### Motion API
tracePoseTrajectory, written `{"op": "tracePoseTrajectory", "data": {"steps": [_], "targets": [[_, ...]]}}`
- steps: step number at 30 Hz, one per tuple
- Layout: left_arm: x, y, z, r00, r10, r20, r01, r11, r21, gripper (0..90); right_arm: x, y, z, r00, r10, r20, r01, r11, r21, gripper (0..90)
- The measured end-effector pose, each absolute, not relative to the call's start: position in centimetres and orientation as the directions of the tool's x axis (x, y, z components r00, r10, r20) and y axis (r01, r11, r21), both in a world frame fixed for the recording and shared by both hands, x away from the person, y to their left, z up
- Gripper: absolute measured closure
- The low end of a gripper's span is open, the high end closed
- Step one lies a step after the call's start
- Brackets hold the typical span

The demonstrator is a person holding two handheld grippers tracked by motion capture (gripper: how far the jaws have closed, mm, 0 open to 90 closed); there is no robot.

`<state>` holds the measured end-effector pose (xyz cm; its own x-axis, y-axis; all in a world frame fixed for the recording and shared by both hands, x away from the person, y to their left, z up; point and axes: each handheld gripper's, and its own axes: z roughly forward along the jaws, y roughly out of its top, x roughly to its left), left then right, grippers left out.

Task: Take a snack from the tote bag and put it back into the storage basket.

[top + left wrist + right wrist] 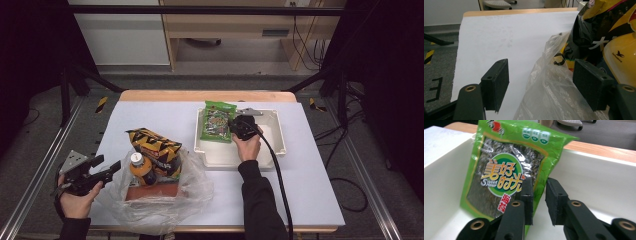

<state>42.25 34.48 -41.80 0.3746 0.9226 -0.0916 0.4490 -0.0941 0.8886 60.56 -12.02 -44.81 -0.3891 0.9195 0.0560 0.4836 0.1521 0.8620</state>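
Left gripper (102, 170), at the table's near left corner, hangs with its jaws spread and nothing between them; in the left gripper view the thin film of the clear plastic bag (554, 82) rises in the gap between the pads but is not pinched. That bag (165, 192) lies open on the white table (150, 115) and holds a black-and-yellow snack bag (152, 145), a yellow bottle with a white cap (140, 167) and a reddish flat pack (152, 191) beneath them.

Further right, the right gripper (239, 127) reaches into the white tray (277, 132). Its jaws stand a little apart around the lower right edge of the green seaweed snack pack (506, 170), which leans against the tray's far left wall; whether the pads have any pressure on the film I cannot tell, and it looks more released than clenched. Apart from that pack (217, 121), the tray has nothing in it.

The step looks like placing the seaweed pack in the tray. To do it well, I would open the jaws fully before drawing back, and pull straight along the pack's edge so the foil doesn't drag or topple. The left gripper can meanwhile steady the bag's rim for the next item.
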Motion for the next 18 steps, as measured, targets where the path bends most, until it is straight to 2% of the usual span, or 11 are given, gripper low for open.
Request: {"op": "tracePoseTrajectory", "data": {"steps": [6,10,18], "targets": [[42.2,34.5,-41.8,0.375,0.922,-0.093,0.448,-0.093,0.889,28.9,60.9,-11.7,-45.3,-0.395,0.917,0.057,0.464,0.146,0.874,78.2],[42.2,34.5,-41.7,0.377,0.922,-0.092,0.447,-0.094,0.89,28.9,60.8,-11.8,-45.1,-0.4,0.915,0.046,0.448,0.151,0.881,75.6],[42.0,34.5,-41.4,0.378,0.921,-0.097,0.439,-0.086,0.894,28.9,59.6,-12.2,-43.4,-0.41,0.912,0.029,0.421,0.161,0.893,64.1]]}}
